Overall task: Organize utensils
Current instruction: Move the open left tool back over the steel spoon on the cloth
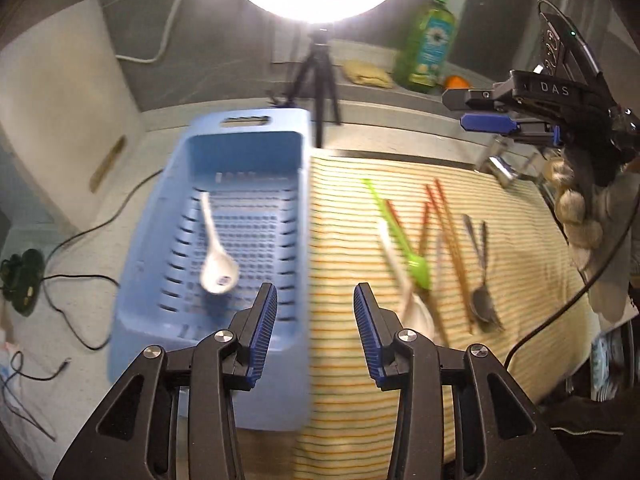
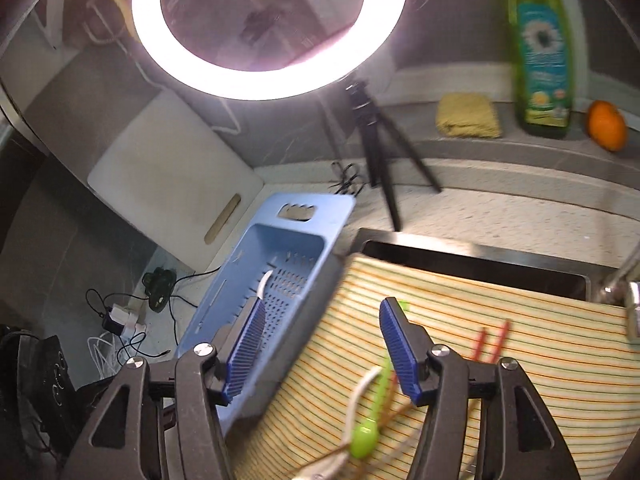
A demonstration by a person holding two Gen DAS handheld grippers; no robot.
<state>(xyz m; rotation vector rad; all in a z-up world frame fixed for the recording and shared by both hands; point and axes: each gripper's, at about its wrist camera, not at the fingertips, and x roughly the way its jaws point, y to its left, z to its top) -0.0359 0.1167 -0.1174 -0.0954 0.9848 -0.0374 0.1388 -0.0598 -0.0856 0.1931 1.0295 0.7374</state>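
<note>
A blue slotted basket [image 1: 148,264] stands left of a striped cloth [image 1: 344,220] and holds one white spoon [image 1: 216,264]. On the cloth lie a green spoon [image 1: 400,236], a second white spoon [image 1: 416,308], orange-brown chopsticks [image 1: 448,232] and a metal spoon [image 1: 482,296]. My left gripper [image 1: 315,328] is open and empty, above the basket's right edge. My right gripper [image 2: 322,350] is open and empty, above the green spoon [image 2: 366,436] and the basket [image 2: 224,312]. It also shows at the upper right of the left wrist view [image 1: 486,112].
A ring light on a black tripod [image 1: 318,76] stands behind the basket. A white cutting board [image 1: 52,100] leans at the left. A green soap bottle [image 2: 540,48], a yellow sponge [image 2: 468,116] and an orange [image 2: 606,124] sit on the back ledge. Cables [image 1: 60,260] lie on the left. A faucet [image 1: 504,168] is at the cloth's far right.
</note>
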